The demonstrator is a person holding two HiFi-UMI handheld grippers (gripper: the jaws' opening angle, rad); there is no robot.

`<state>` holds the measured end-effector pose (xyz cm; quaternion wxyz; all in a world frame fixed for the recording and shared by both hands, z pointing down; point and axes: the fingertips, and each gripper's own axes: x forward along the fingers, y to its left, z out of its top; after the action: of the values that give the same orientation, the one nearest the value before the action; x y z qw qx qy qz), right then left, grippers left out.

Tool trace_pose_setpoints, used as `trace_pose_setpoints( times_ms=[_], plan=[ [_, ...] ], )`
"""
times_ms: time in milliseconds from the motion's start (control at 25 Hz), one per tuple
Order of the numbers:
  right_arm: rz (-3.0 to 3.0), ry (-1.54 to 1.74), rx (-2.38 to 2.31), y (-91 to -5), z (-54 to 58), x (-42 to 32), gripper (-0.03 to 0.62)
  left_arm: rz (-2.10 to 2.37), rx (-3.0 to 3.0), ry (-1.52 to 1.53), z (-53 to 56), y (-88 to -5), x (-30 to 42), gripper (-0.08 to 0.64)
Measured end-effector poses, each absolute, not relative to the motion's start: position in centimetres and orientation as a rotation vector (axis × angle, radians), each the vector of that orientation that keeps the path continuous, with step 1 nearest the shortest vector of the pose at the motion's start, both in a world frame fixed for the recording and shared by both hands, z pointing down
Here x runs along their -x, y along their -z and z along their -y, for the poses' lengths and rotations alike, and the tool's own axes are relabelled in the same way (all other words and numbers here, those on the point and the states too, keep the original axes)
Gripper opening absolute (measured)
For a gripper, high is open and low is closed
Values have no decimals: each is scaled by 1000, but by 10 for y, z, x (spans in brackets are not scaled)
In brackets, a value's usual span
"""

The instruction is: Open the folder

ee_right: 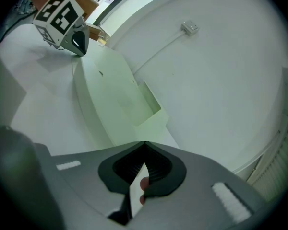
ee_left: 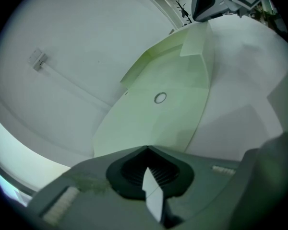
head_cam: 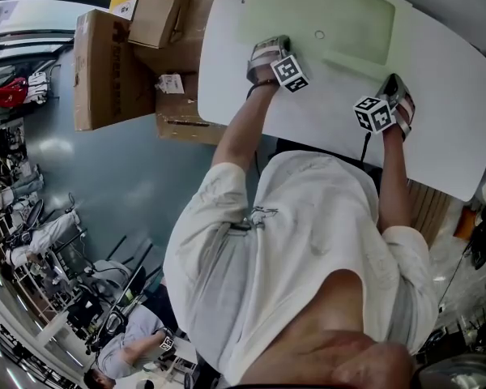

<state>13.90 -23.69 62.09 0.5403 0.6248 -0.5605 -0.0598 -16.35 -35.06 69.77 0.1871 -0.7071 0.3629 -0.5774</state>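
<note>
My left gripper (ee_left: 146, 148) and right gripper (ee_right: 144, 143) are both closed, holding nothing; the pale green folder (ee_left: 158, 123) lies flat just ahead.

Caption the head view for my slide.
At a white table, a person holds left hand-held gripper and right hand-held gripper, both shut, before a flat pale-green folder.

A folder (head_cam: 316, 19) lies flat on the far part of a table (head_cam: 462, 136), with the left gripper (head_cam: 269, 49) at its near left edge. The right gripper (head_cam: 394, 83) is on the tabletop just beside the folder's near right corner, apparently not touching it. A small ring (head_cam: 319, 35) sits on the folder between the two grippers, and cardboard boxes (head_cam: 105, 71) stand on the floor to the table's left, a smaller box (head_cam: 155, 14) on top of them.
</note>
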Motion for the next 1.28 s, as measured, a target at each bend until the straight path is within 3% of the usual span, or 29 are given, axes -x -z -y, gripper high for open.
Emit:
trace_pose_setpoints(
  times_ms=[800,1280],
  plan=[
    [1336,148,-1476,-619,235,-142,-2,-1030,2009,1609,344,-695,158,-8],
    [1331,157,-1471,-621,237,-139,-2,-1235,2211,1415,351,-668,133,-6]
  ],
)
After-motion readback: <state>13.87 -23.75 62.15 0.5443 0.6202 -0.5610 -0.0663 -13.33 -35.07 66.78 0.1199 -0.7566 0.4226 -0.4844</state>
